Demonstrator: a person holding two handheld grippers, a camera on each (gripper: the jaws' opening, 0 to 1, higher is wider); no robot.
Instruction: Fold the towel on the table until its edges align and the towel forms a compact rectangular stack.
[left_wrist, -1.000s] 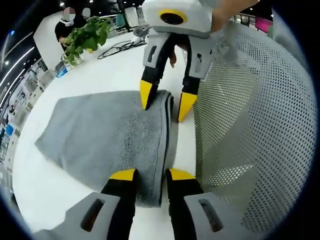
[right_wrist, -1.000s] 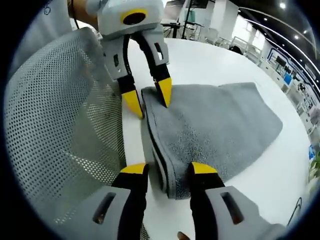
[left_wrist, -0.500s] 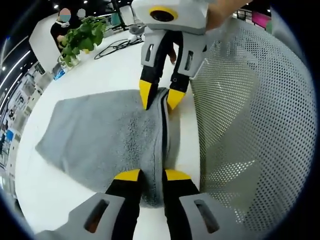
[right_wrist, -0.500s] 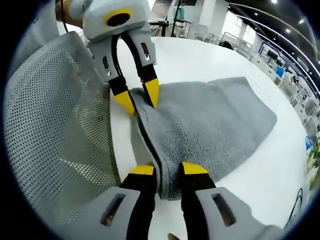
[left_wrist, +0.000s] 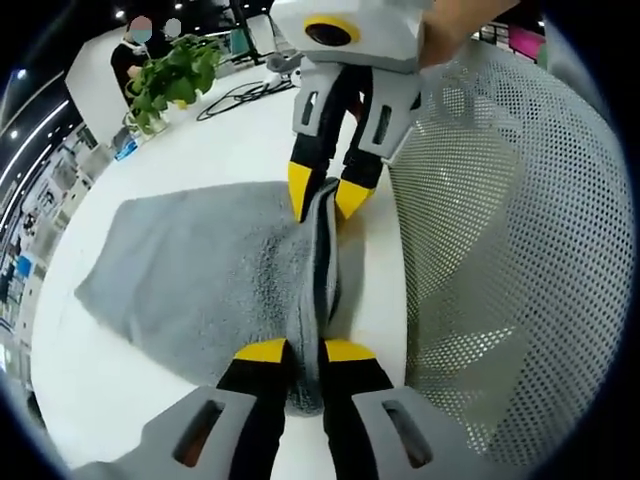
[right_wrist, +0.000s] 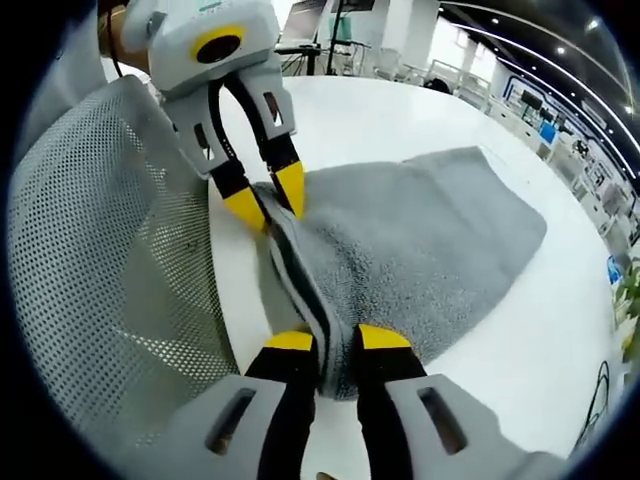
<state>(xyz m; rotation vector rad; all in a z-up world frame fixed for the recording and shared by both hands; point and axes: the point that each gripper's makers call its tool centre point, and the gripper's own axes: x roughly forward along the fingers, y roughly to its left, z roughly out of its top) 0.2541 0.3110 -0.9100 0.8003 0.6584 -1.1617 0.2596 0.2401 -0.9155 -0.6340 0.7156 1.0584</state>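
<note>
White table (left_wrist: 240, 140) carried the grey towel (left_wrist: 200, 270), folded, its doubled edge lying along the side nearest a mesh chair back (left_wrist: 500, 250). At one end of that edge the left gripper (left_wrist: 295, 350) was pinched tight on the towel; at the other end the right gripper (right_wrist: 325, 340) was clamped likewise. A potted plant (left_wrist: 165, 75) stood well beyond the towel.

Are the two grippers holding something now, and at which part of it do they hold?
Both hold the grey towel. The left gripper and the right gripper each pinch its folded edge nearest the mesh chair back, one at each end of that edge.
</note>
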